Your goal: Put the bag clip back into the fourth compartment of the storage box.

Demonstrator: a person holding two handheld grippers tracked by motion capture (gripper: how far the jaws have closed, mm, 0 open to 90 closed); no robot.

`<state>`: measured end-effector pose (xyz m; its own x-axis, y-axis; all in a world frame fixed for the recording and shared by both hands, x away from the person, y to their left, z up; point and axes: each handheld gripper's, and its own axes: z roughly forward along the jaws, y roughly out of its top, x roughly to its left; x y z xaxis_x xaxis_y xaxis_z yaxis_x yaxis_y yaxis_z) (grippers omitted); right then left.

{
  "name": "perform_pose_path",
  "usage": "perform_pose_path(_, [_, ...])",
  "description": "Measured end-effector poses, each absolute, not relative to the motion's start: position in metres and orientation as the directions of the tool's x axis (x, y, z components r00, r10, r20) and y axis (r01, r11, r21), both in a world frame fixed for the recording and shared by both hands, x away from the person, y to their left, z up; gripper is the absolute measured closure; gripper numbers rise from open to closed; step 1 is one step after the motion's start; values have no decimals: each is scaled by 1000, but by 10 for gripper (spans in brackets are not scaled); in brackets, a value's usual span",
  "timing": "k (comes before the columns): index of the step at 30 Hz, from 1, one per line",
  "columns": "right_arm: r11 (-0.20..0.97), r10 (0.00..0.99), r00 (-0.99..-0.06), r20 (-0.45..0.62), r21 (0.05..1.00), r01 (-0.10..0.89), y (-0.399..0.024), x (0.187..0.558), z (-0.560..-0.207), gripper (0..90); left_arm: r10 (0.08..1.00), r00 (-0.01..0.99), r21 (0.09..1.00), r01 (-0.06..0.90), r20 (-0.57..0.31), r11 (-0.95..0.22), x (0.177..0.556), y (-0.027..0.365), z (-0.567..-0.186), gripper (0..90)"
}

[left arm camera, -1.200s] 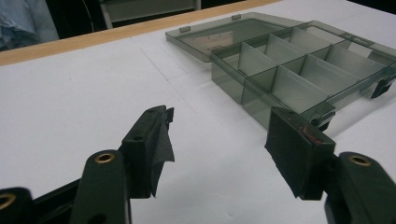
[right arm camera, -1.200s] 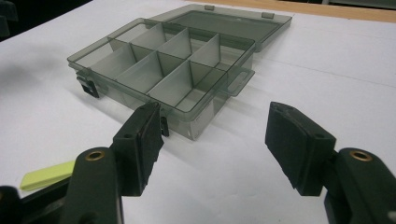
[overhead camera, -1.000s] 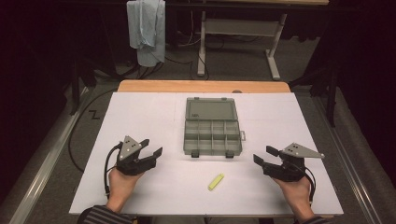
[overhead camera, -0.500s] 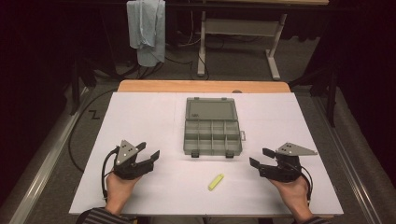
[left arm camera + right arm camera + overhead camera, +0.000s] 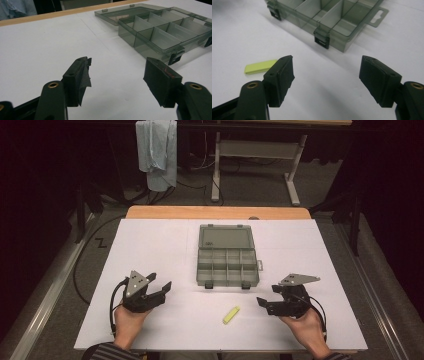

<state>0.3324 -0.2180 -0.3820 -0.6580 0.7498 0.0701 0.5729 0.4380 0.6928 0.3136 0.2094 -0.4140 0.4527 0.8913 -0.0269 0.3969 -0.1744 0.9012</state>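
left gripper [image 5: 162, 287]: jaws spread, nothing between
right gripper [image 5: 263, 304]: jaws just opening wider, nothing between
yellow-green bar [image 5: 231, 315]: just left of right gripper
compartment box [image 5: 226, 270]: lid open, far side

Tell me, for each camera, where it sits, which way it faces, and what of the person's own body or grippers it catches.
High view: above the person's side of the table, looking forward and down on the open compartment box, the yellow piece, both hands and both grippers.
Left gripper view: rides the left gripper, looking along its open fingers toward the box.
Right gripper view: rides the right gripper, fingers open, facing the box's latched front and the yellow piece.
Shared: all three show the box; the high and right gripper views share the yellow piece.
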Motion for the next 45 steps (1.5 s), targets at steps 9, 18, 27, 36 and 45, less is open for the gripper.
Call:
perform_pose_path(9, [548, 699, -713, 58, 597, 586, -189, 335, -386, 297, 891, 453, 899, 402, -29, -175, 314, 210, -415, 361])
perform_pose_path(18, [605, 677, -734, 56, 526, 598, -169, 337, -389, 279, 892, 450, 898, 408, -43, -163, 315, 211, -416, 352])
perform_pose_path(27, [650, 655, -754, 56, 466, 600, -151, 339, -390, 258, 890, 454, 899, 406, -39, -167, 315, 210, -416, 349])
perform_pose_path(36, [696, 633, -773, 48, 403, 594, -130, 340, -391, 216, 889, 456, 903, 396, -33, -170, 313, 210, -415, 344])
perform_pose_path(45, [723, 628, -778, 35, 342, 600, -113, 339, -392, 164, 889, 457, 904, 392, -32, -169, 313, 210, -415, 342])
